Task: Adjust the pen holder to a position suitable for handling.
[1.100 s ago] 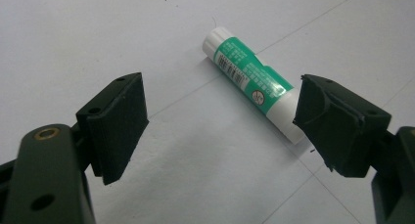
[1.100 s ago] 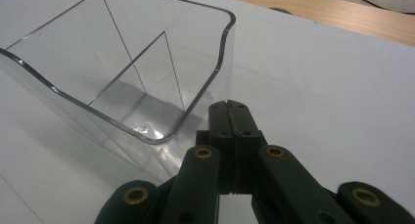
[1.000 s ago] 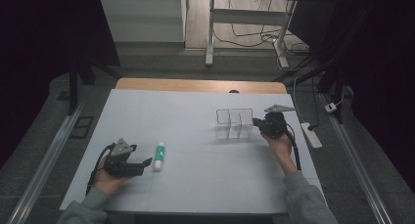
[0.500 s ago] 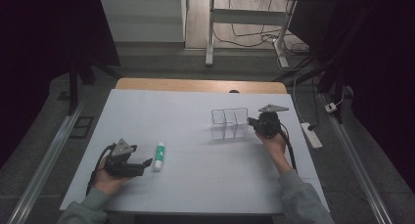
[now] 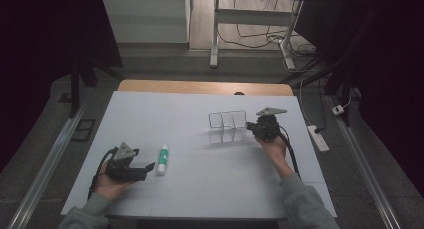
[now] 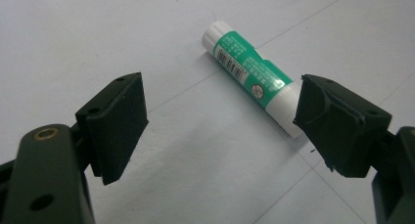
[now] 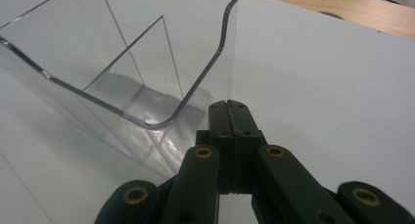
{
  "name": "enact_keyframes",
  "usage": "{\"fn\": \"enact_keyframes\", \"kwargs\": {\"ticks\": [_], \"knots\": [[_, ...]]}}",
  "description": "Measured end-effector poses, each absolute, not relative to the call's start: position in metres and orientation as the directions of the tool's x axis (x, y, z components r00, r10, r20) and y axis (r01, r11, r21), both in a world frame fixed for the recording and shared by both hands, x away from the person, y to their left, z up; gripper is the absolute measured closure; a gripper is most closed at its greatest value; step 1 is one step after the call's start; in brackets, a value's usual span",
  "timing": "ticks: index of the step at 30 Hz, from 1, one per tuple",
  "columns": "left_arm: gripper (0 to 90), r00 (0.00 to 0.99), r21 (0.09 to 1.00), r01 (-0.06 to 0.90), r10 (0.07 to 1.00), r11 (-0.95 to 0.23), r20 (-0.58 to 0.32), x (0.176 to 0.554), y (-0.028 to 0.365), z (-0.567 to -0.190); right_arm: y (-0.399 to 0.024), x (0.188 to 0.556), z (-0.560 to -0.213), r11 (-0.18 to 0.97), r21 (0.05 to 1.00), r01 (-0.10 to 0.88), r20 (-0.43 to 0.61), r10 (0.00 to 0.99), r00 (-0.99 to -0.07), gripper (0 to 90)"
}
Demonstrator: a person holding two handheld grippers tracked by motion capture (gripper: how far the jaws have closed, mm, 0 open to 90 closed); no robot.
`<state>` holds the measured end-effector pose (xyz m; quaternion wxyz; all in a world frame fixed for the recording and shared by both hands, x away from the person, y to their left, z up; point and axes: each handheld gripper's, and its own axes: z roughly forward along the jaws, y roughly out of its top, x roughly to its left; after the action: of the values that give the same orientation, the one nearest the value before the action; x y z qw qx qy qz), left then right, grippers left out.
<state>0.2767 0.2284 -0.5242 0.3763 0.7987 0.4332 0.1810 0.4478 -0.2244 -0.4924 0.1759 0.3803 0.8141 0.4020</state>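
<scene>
High view, lower left: my left tongs [image 5: 148,167] gape beside the ungrasped glue stick [image 5: 162,159], right tongs [image 5: 251,128] closed against the empty organizer [image 5: 228,126].

Both forearms wear grey-green sleeves [image 5: 300,201]. Each hand carries a black gripper: the left gripper [image 6: 215,126] has blocky black pads and brass-coloured pivot pins, the right gripper [image 7: 229,111] a trailing black cable.
</scene>
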Motion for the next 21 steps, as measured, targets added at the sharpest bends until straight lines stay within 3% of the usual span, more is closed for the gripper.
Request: {"fn": "enact_keyframes", "kwargs": {"ticks": [21], "knots": [[19.1, 0.560, 0.763, 0.552, 0.828, -0.337, -0.039, 0.277, 0.229, -0.524, -0.193, 0.428, -0.497, 0.462, 0.768, 0.444, 0.021, 0.674, -0.739, 89.4]]}}
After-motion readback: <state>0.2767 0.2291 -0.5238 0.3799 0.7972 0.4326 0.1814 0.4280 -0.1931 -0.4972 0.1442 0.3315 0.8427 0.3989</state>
